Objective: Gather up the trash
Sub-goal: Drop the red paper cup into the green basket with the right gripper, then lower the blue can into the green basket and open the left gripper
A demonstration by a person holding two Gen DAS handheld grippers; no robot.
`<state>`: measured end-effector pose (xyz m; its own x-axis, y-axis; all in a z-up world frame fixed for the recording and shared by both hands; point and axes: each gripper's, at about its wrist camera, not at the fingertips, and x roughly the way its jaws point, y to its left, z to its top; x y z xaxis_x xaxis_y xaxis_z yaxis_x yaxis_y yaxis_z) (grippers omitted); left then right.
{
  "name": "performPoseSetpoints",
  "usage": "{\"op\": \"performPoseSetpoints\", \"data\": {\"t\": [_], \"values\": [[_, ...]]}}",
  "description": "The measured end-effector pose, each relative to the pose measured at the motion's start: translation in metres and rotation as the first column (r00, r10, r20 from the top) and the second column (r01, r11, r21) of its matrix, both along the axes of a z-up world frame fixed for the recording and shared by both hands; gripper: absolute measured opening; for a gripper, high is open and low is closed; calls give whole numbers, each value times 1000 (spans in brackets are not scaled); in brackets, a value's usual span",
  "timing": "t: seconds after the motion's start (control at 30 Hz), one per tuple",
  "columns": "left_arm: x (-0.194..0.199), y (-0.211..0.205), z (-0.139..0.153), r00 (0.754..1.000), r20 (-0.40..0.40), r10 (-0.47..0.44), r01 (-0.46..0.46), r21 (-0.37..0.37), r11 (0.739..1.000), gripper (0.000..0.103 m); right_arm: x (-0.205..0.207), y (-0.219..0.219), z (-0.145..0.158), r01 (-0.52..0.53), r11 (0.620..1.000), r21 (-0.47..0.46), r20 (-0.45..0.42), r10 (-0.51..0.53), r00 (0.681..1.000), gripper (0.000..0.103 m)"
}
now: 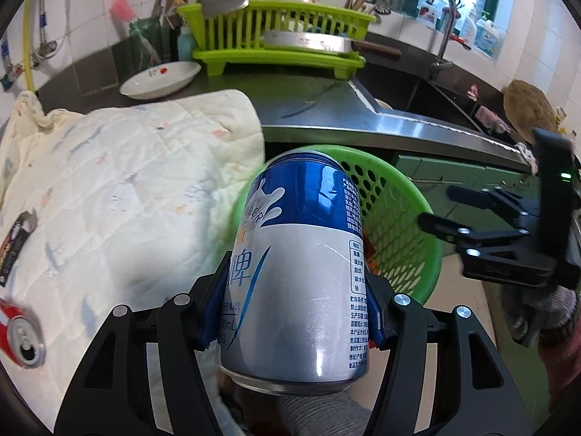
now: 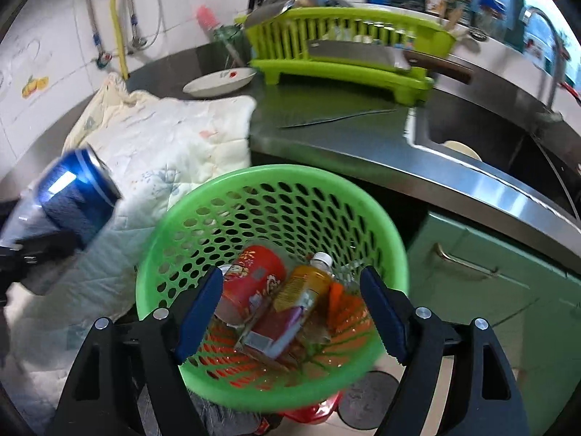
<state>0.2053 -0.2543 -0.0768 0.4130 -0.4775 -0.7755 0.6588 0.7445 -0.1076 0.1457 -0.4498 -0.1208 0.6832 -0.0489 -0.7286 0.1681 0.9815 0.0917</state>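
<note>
My left gripper (image 1: 294,290) is shut on a blue and silver drink can (image 1: 301,254), held upright with its top leaning toward the green perforated basket (image 1: 399,225). In the right wrist view the same can (image 2: 80,196) hangs at the left, beside the basket's rim (image 2: 276,178). My right gripper (image 2: 291,279) stands open above the basket with nothing between its blue pads; it also shows at the right as the right gripper (image 1: 441,208). Inside the basket lie a red can (image 2: 254,276), an orange-labelled bottle (image 2: 301,290) and wrappers. Another red can (image 1: 18,334) lies on the quilt.
A pale quilted cloth (image 1: 120,189) covers the left of the steel counter (image 1: 326,120). Behind it sit a white plate (image 1: 159,80) and a lime dish rack (image 1: 276,36) with a cleaver (image 2: 356,54). A sink (image 2: 490,138) lies right, above green cabinet doors (image 2: 490,272). A dark wrapper (image 1: 14,243) rests on the quilt.
</note>
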Motion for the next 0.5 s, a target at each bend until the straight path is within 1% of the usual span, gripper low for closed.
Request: {"op": "performPoseSetpoints", "data": {"t": [0.13, 0.27, 0.37, 0.5], "values": [[2, -23, -12, 1000, -20, -10, 10, 12, 1000, 60, -19, -8, 6, 26, 1000, -14, 27, -25, 999, 75], [3, -53, -26, 999, -38, -38, 39, 39, 998, 60, -34, -12, 6, 41, 999, -26, 43, -40, 998, 76], [4, -72, -35, 997, -58, -56, 58, 42, 997, 60, -43, -18, 4, 48, 999, -18, 44, -48, 998, 76], [3, -91, -45, 994, -77, -75, 79, 51, 996, 61, -51, -24, 2, 58, 998, -37, 44, -56, 997, 76]]}}
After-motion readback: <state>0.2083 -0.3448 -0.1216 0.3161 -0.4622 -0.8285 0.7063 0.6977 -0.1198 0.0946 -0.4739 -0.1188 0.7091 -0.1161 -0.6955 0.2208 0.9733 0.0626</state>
